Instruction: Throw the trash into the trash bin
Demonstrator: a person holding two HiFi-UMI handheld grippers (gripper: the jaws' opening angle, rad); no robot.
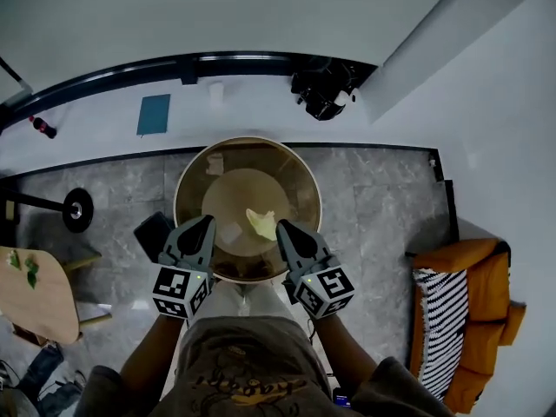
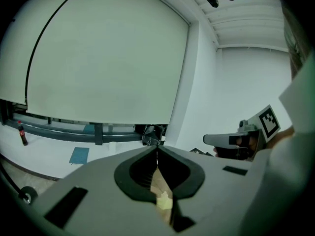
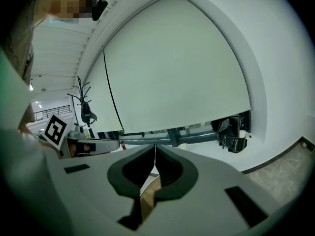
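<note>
A round tan trash bin point(image 1: 185, 181) stands on the grey floor right in front of me. Inside it lie a crumpled yellowish piece of trash point(image 1: 261, 222) and a few white scraps point(image 1: 215, 163). My left gripper point(image 1: 207, 223) hangs over the bin's near left rim, jaws shut and empty. The right gripper point(image 1: 282, 228) hangs over the near right rim, also shut and empty. In the left gripper view the jaws point(image 2: 157, 149) meet at the tips, and the yellowish trash point(image 2: 164, 201) shows below through the gap. The right gripper view shows its jaws point(image 3: 155, 147) touching, with a strip of the bin's tan wall point(image 3: 147, 195) beneath.
A black bag point(image 1: 323, 94) and a teal pad point(image 1: 154, 114) lie on the white ledge behind the bin. A black stand base point(image 1: 78, 208) and a wooden table point(image 1: 35, 294) are at the left. An orange sofa point(image 1: 473, 268) is at the right.
</note>
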